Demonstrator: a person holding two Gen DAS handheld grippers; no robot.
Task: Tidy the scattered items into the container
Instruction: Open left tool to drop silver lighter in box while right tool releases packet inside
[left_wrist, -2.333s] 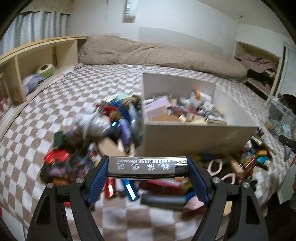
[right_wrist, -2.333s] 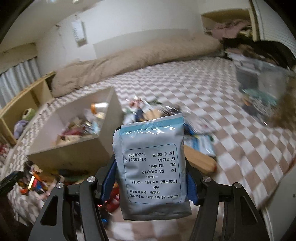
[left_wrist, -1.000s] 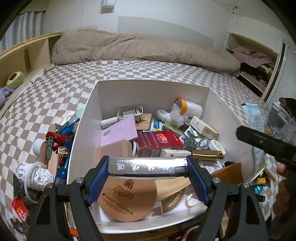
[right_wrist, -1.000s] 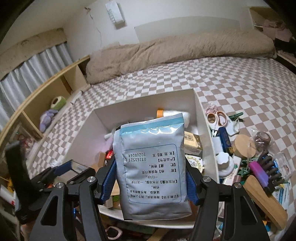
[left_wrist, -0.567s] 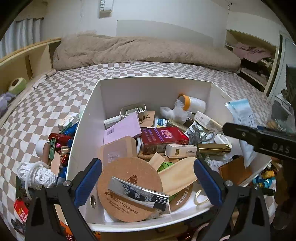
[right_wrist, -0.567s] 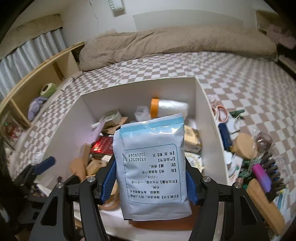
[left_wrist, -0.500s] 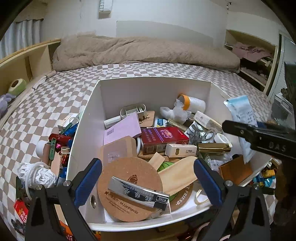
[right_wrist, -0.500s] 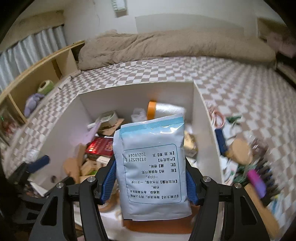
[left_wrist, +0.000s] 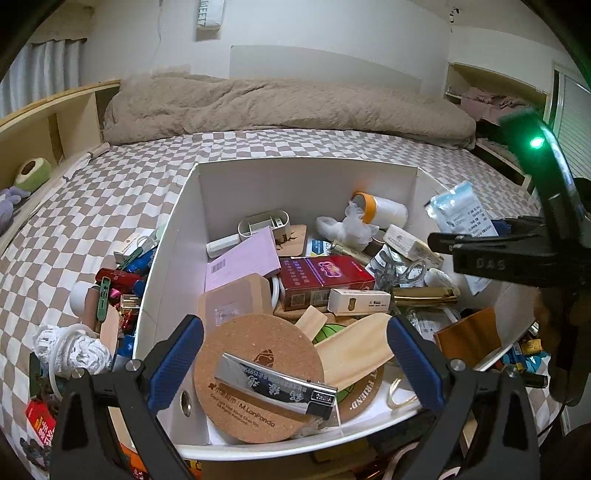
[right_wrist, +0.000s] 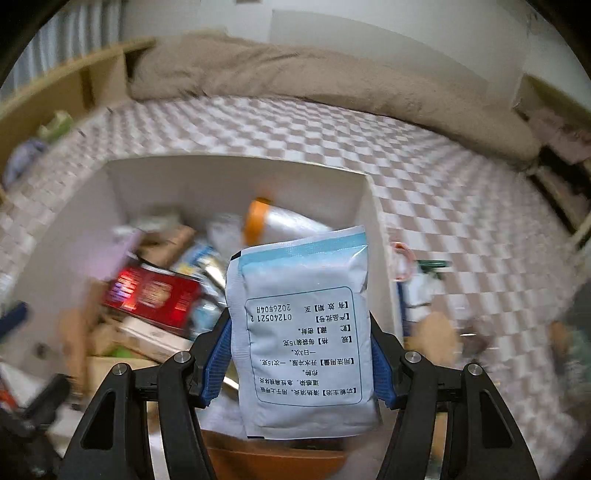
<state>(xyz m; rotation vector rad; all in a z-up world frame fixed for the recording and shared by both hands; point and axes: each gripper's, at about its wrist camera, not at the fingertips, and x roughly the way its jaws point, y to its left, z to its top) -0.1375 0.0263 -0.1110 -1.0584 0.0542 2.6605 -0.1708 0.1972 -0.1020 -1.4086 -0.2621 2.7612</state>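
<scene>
a pale blue sachet (right_wrist: 303, 332) is clamped in the right hand-held gripper (right_wrist: 301, 354) above the crowded white box (right_wrist: 236, 173); the left hand-held gripper (left_wrist: 295, 354) is spread apart over a silver lighter (left_wrist: 275, 384) on a cork coaster (left_wrist: 258, 376).

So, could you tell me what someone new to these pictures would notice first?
Most likely the pale blue sachet printed with text, gripped upright in the right gripper and filling the middle of the right wrist view. Behind it sits the white box, crammed with odds and ends, on a checkered bedspread. In the left wrist view, a silver lighter lies on a round cork coaster between the open left gripper's fingers.
</scene>
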